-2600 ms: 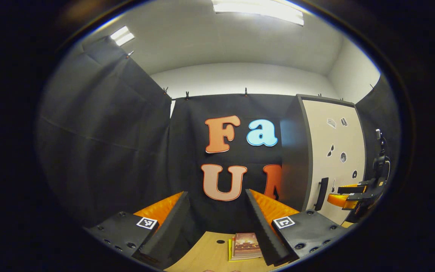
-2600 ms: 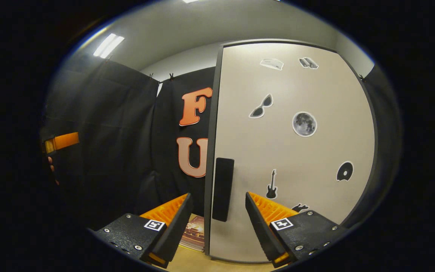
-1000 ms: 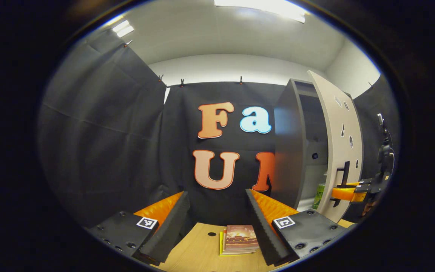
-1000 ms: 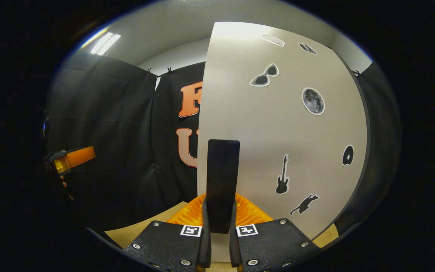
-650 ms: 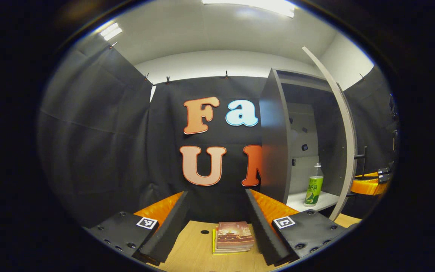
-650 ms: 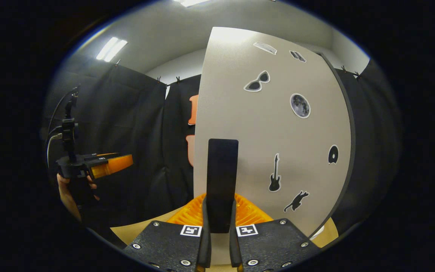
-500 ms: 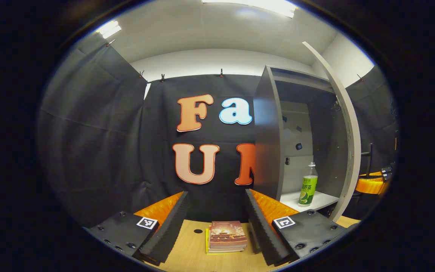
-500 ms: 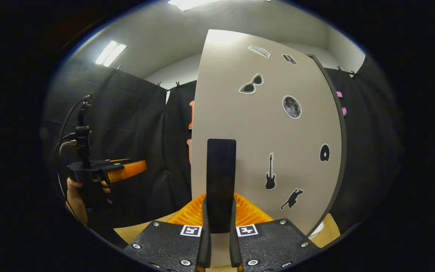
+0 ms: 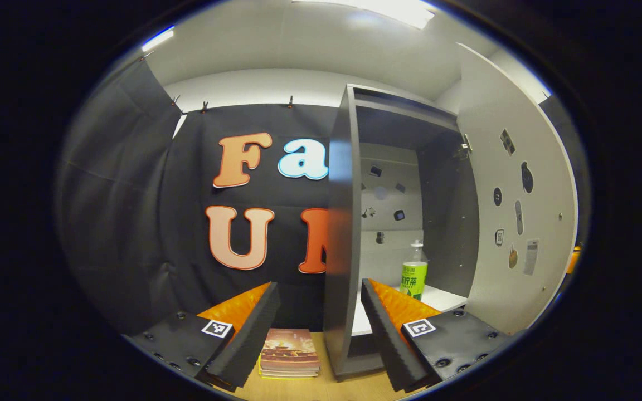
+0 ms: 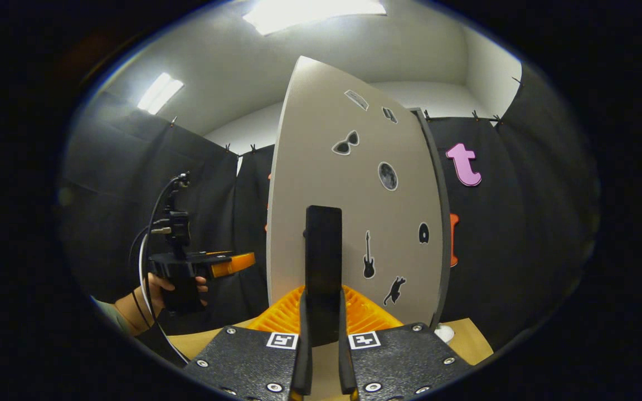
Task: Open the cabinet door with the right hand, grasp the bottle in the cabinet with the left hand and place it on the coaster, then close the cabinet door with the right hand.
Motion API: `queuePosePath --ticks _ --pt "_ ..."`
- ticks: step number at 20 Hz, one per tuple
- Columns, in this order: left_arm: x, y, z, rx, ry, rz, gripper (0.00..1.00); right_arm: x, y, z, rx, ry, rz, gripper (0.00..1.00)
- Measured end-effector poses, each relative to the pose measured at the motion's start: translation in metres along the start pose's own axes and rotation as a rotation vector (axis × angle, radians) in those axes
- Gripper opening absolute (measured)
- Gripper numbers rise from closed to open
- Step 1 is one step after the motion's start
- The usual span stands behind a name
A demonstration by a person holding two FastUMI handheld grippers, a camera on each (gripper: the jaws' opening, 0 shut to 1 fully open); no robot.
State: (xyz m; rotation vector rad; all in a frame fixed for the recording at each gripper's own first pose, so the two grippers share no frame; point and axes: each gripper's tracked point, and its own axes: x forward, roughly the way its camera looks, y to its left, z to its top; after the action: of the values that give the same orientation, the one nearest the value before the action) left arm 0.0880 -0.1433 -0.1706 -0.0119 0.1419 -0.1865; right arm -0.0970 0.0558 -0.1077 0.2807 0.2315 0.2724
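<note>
The grey cabinet point(image 9: 339, 234) stands wide open, its door point(image 9: 513, 184) swung out to the right with stickers on the inner face. A green-labelled bottle point(image 9: 413, 271) stands upright on the white cabinet shelf point(image 9: 438, 298). My left gripper point(image 9: 318, 328) is open and empty, in front of the cabinet and short of the bottle. My right gripper point(image 10: 324, 362) is shut on the black door handle point(image 10: 322, 262) of the door point(image 10: 354, 195). In the right gripper view the left gripper point(image 10: 226, 263) is held by a hand at the left. A small white round thing point(image 10: 443, 332) lies by the door's foot.
A stack of books point(image 9: 289, 352) lies on the wooden table point(image 9: 310, 387) just left of the cabinet's side wall. Black cloth walls close the booth behind and on both sides.
The right gripper closed on the handle and swung the door wide open. The left gripper has turned right toward the cabinet opening, bringing the bottle near its right finger.
</note>
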Motion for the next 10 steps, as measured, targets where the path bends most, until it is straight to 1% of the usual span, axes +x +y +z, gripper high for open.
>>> queuePosePath --ticks 2,3,6,8,9,10 --pt "0.012 -0.028 -0.009 -0.007 0.017 -0.039 1.0 -0.012 -0.011 0.002 0.012 -0.012 -0.002 0.19" --pt "0.019 -0.041 -0.013 -0.008 0.026 -0.057 0.96 -0.016 -0.016 0.003 0.019 -0.018 -0.003 0.19" --pt "0.038 -0.087 -0.032 -0.003 0.062 -0.118 0.96 -0.031 -0.032 0.007 0.009 -0.033 -0.003 0.19" --pt "0.052 -0.116 -0.049 0.008 0.093 -0.157 0.96 -0.042 -0.047 0.009 0.007 -0.045 -0.022 0.19" --pt "0.06 -0.128 -0.057 0.02 0.104 -0.17 0.92 -0.047 -0.055 0.01 0.01 -0.053 -0.034 0.19" --pt "0.068 -0.136 -0.064 0.029 0.114 -0.173 0.96 -0.052 -0.064 0.012 0.01 -0.062 -0.049 0.18"
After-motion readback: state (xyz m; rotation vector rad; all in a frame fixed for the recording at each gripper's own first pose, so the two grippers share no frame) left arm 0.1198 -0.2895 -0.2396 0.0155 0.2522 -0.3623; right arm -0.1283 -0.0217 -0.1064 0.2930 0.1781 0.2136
